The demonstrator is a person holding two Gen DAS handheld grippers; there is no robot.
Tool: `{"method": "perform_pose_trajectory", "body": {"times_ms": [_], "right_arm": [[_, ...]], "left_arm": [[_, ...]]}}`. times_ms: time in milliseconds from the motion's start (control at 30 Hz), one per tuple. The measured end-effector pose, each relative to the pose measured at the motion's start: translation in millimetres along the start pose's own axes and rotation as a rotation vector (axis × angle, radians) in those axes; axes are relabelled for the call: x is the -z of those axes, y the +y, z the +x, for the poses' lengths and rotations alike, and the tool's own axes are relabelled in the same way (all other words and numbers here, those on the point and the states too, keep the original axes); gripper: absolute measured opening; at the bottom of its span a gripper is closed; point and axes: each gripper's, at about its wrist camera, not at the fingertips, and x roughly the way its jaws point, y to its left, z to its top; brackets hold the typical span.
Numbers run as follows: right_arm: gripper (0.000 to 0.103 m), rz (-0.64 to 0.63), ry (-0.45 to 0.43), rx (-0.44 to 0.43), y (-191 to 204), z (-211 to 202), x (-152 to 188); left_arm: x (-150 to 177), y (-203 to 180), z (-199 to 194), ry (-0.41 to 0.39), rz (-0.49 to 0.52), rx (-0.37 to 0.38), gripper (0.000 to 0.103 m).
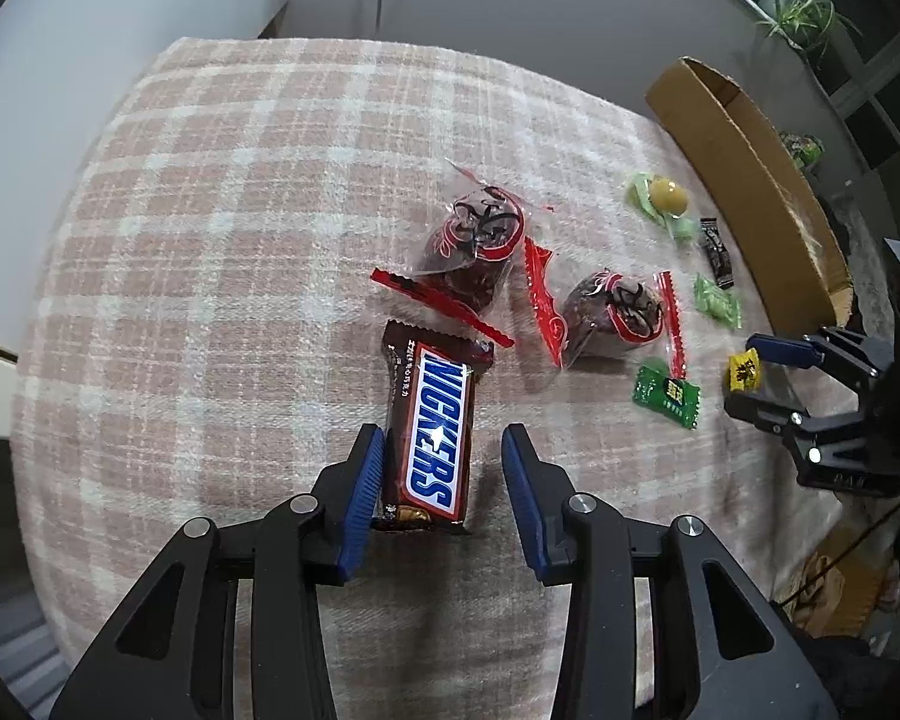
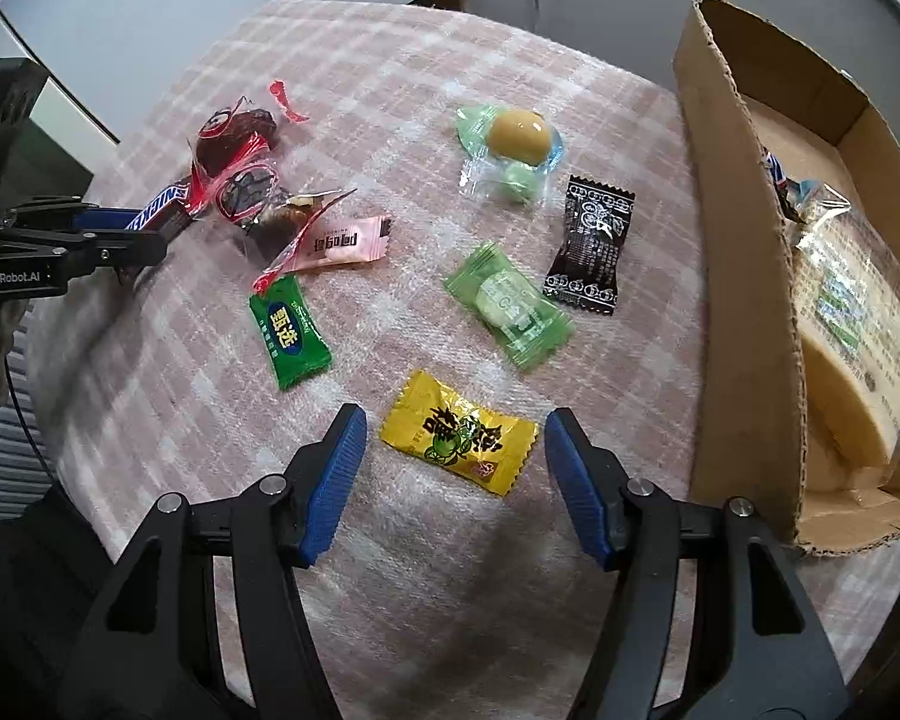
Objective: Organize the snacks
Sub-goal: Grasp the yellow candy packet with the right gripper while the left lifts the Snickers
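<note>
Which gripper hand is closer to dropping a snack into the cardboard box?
Probably the right gripper. Its open jaws straddle the yellow wrapped candy, right beside the brown cardboard box. The left gripper is at the brown Snickers bar, farther from the box.

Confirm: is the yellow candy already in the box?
No, the yellow candy lies on the checked cloth between the open fingers of the right claw, outside the box.

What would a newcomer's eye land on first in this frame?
The Snickers bar stands out, lying between the left gripper's fingers on the pink checked cloth. Next comes the yellow candy between the right gripper's open fingers, with the cardboard box at the right.
</note>
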Motion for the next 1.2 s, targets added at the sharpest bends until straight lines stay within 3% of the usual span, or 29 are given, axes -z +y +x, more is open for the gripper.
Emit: {"method": "perform_pose_trajectory", "body": {"times_ms": [133, 233, 333, 800, 1200], "right_arm": [[0.049, -0.005, 0.008, 0.002, 8, 1, -2], [0.042, -0.010, 0.012, -0.001, 8, 0, -2], [0.036, -0.001, 0.005, -0.009, 10, -1, -1], [0.033, 0.039, -0.025, -0.025, 5, -10, 4], [0.033, 0.093, -0.116, -0.044, -7, -54, 10]], "left_arm": [[-3, -1, 3, -0.003, -0.006, -0.021, 0.039], [-4, -1, 5, -0.007, -0.012, -0.030, 0.039], [-4, -3, 5, -0.018, 0.000, -0.067, 0.027], [16, 5, -4, -0.058, -0.061, -0.032, 0.027], [17, 0, -38, -0.111, -0.081, 0.019, 0.027]]}}
